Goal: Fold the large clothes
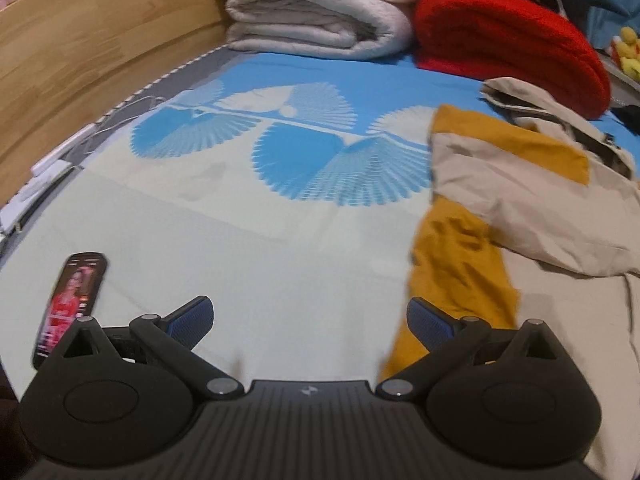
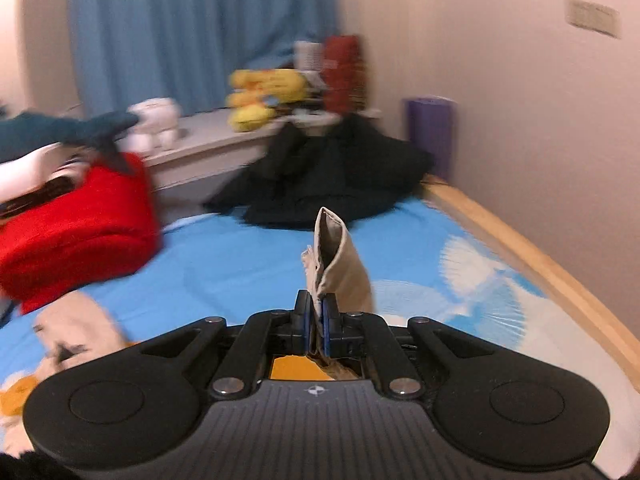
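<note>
Beige jacket [image 2: 340,264] fabric, perhaps a cuff, pinched in right gripper [image 2: 316,320]; left gripper [image 1: 310,320] spread wide, empty

we see a phone [image 1: 72,306] lying screen-up on the patterned blue sheet [image 1: 304,152], near the wooden bed frame [image 1: 80,48]. a folded white blanket [image 1: 316,12] sits just beside a red blanket [image 1: 508,40]. across the bed we find a black heap of clothing [image 2: 332,172], yellow plush toys [image 2: 264,92] on a ledge, a blue curtain [image 2: 192,28] and a purple roll [image 2: 430,128].
</note>
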